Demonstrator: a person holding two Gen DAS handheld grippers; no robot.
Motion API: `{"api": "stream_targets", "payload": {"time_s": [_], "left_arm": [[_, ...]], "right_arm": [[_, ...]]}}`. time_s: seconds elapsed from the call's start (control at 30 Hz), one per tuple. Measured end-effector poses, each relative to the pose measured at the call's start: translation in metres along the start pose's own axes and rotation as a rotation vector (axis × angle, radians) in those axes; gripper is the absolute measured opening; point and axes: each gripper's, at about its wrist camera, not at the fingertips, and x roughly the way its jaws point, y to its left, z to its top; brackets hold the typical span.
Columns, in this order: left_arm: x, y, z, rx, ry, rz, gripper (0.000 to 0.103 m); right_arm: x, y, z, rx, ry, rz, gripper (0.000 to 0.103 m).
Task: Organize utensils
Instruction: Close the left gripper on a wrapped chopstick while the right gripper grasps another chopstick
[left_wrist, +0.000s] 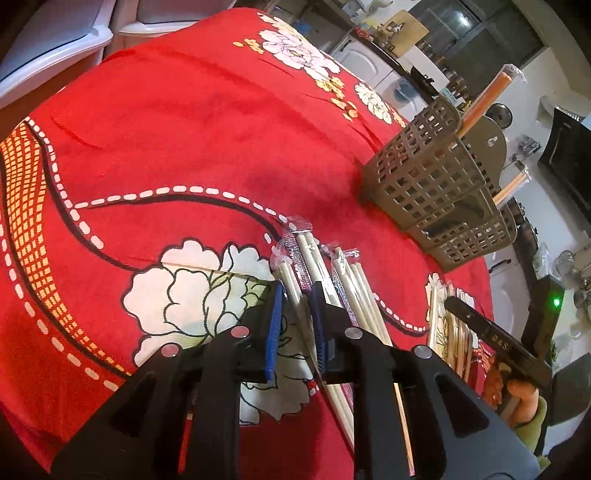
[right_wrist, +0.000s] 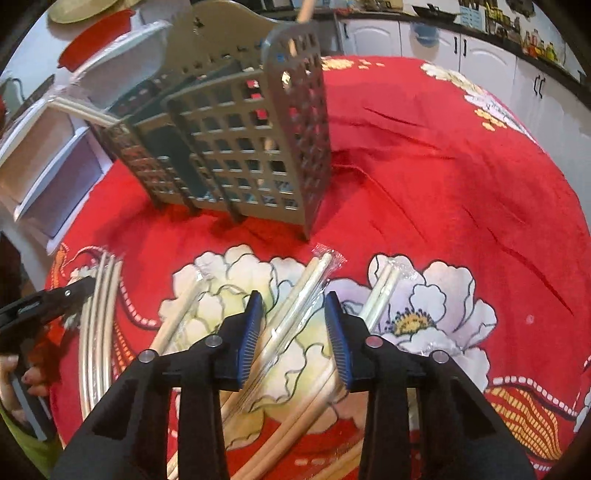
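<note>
Several plastic-wrapped pairs of wooden chopsticks (left_wrist: 306, 266) lie on the red floral tablecloth (left_wrist: 177, 140). A grey perforated utensil caddy (left_wrist: 432, 184) stands beyond them with wrapped chopsticks (left_wrist: 487, 99) sticking out of it. My left gripper (left_wrist: 295, 314) is open, its blue pads either side of one wrapped pair. My right gripper (right_wrist: 293, 310) is open over another wrapped pair (right_wrist: 295, 299), with the caddy (right_wrist: 240, 133) just ahead. The other gripper (right_wrist: 44, 306) shows at the left edge of the right wrist view.
White plastic drawers (right_wrist: 48, 162) stand beside the table at the left. Kitchen cabinets and a counter (right_wrist: 480, 44) run behind. More wrapped chopsticks (right_wrist: 101, 314) lie at the left, and others (left_wrist: 450, 332) at the right of the left wrist view.
</note>
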Motion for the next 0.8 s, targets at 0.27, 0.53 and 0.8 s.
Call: {"api": "stream_targets", "payload": {"time_s": [0.27, 0.53, 0.8], "left_arm": [[0.002, -0.003, 0.002, 0.02, 0.0, -0.014, 0.019], [0.004, -0.006, 0.004, 0.036, -0.01, 0.022, 0.007], [-0.018, -0.006, 0.003, 0.027, -0.07, -0.03, 0.005]], "right_arm": [[0.009, -0.011, 0.01, 0.072, -0.017, -0.001, 0.014], [-0.005, -0.019, 0.012, 0.132, -0.067, 0.085, 0.006], [-0.029, -0.002, 0.006, 0.101, -0.099, 0.145, 0.006]]}}
